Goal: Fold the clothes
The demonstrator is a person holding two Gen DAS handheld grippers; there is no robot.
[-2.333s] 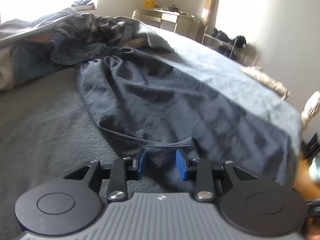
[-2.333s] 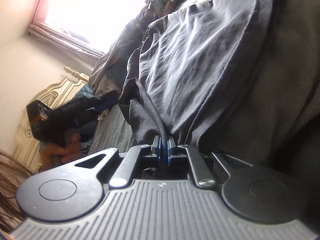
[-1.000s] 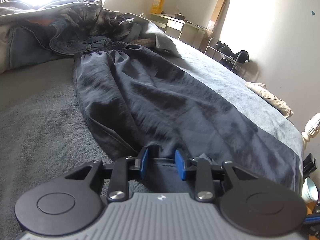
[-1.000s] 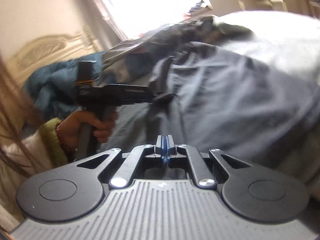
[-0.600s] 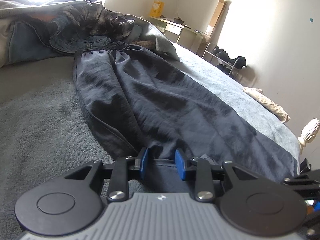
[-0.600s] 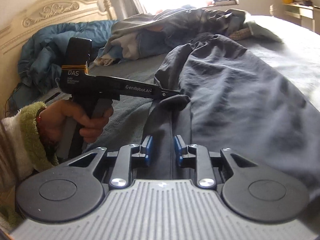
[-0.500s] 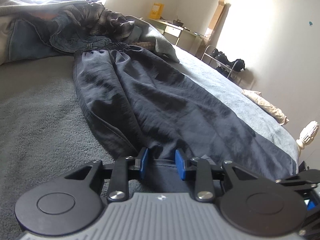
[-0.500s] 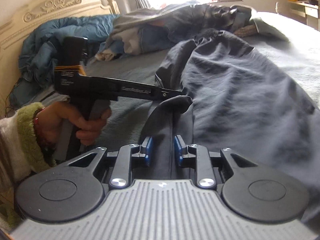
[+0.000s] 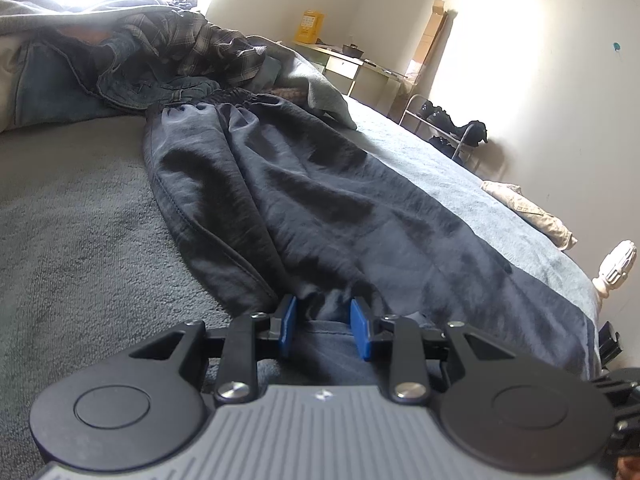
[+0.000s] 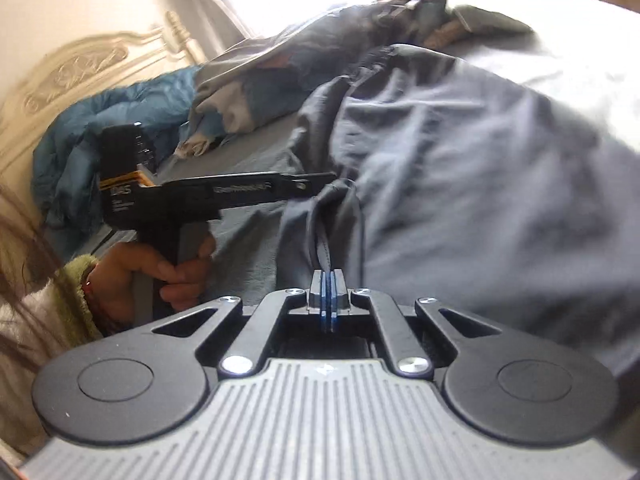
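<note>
Your dark trousers (image 9: 320,200) lie stretched along the grey bed (image 9: 80,240), waistband toward the heap of unfolded clothes (image 9: 160,60). Your right gripper (image 10: 328,300) is clenched on a hem fold, lifted off the bed. Your left gripper (image 9: 324,328) has its jaws spread, straddling the other hem without pinching it. If you lift now, I judge only one side will rise, the legs will twist, and the thin fold may slip free.
</note>
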